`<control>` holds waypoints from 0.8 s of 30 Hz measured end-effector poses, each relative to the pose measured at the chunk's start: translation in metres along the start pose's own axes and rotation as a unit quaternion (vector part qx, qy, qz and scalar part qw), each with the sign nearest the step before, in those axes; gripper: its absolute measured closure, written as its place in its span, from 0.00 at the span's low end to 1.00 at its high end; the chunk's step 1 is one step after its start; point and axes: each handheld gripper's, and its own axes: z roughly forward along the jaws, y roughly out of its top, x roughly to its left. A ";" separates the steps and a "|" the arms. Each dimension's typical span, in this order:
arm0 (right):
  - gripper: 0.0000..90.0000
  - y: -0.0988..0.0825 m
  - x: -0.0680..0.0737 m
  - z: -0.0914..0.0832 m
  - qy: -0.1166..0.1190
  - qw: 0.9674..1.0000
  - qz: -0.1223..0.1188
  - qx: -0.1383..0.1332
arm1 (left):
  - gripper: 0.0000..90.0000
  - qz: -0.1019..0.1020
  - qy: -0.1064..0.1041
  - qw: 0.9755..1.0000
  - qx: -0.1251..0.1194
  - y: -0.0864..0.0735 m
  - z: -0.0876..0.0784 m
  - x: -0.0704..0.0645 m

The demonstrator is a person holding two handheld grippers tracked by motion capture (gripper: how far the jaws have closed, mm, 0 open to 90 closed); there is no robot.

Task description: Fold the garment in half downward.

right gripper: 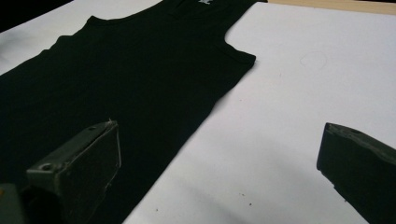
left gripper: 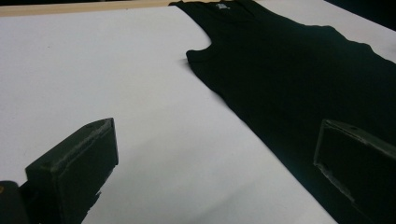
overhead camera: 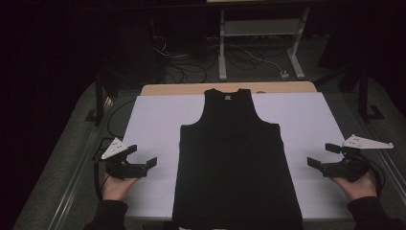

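Two open grippers flank the black tank top (overhead camera: 238, 158); beyond, seemingly cables (overhead camera: 191, 67).

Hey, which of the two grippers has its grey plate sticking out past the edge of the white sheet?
The right gripper: its grey plate points outward beyond the white sheet, while the left gripper carries its plate over the sheet's edge.

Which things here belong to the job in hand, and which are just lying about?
Part of the job:
- black tank top, spread flat on the white sheet
- left claw, open, beside it
- right claw, open, on the other side

Just lying about:
- cables on the floor beyond the table
- white stand at the back
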 end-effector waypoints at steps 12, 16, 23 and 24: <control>0.00 0.000 0.001 -0.001 0.003 1.000 0.001 0.000 | 0.00 0.002 -0.002 1.000 0.012 0.000 0.001 0.000; 0.00 0.000 0.001 -0.001 0.004 1.000 0.000 0.001 | 0.00 0.004 0.001 1.000 0.010 0.000 0.001 0.000; 0.00 0.001 0.001 0.000 0.007 1.000 -0.001 0.004 | 0.00 0.008 0.001 1.000 0.012 0.001 0.001 0.000; 0.00 0.001 0.001 0.000 0.007 1.000 -0.001 0.004 | 0.00 0.008 0.001 1.000 0.012 0.001 0.001 0.000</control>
